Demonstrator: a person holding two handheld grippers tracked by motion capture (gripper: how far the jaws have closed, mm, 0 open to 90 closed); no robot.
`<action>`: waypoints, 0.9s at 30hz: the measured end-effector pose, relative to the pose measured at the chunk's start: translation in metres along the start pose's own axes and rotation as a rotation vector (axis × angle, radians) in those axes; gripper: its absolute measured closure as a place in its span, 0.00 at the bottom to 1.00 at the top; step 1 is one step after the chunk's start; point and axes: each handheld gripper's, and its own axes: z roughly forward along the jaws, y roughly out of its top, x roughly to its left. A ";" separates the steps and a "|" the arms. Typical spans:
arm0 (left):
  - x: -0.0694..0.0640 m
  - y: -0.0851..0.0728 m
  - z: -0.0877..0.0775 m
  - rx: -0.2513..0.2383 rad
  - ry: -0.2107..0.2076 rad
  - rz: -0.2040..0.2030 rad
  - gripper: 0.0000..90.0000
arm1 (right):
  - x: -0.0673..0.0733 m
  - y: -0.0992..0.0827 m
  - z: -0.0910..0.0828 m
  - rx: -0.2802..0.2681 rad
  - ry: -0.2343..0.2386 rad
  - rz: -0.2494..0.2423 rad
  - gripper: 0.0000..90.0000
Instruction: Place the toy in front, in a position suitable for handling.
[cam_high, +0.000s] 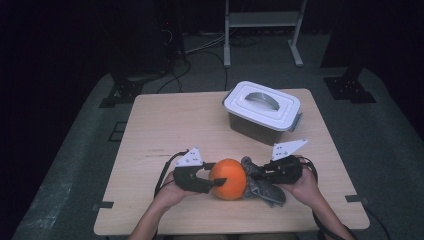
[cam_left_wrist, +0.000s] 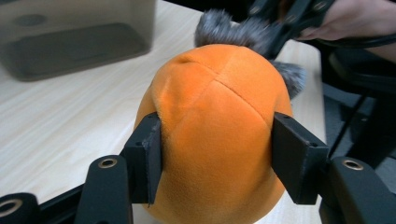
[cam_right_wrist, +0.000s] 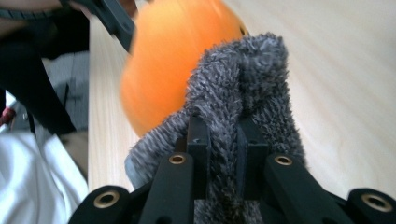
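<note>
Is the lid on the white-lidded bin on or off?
On. The white lid sits flat across the top of the grey bin, its handle lying down, at the table's far side.

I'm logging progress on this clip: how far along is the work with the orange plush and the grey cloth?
Done: both are gripped. The left gripper clamps the orange plush ball; the right gripper is shut on the fuzzy grey cloth beside it. In hand: both sit together on the table. Left: the lidded bin remains closed.
</note>
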 end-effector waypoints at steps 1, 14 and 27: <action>-0.001 0.002 -0.001 0.008 0.007 0.004 0.45 | 0.001 0.002 -0.001 -0.020 0.008 -0.002 0.87; -0.002 0.005 -0.004 -0.030 -0.038 -0.001 0.29 | 0.004 0.000 0.006 0.004 0.054 -0.008 0.86; -0.007 -0.006 0.008 0.025 -0.200 0.092 0.28 | -0.006 -0.009 0.003 0.041 0.030 0.024 0.85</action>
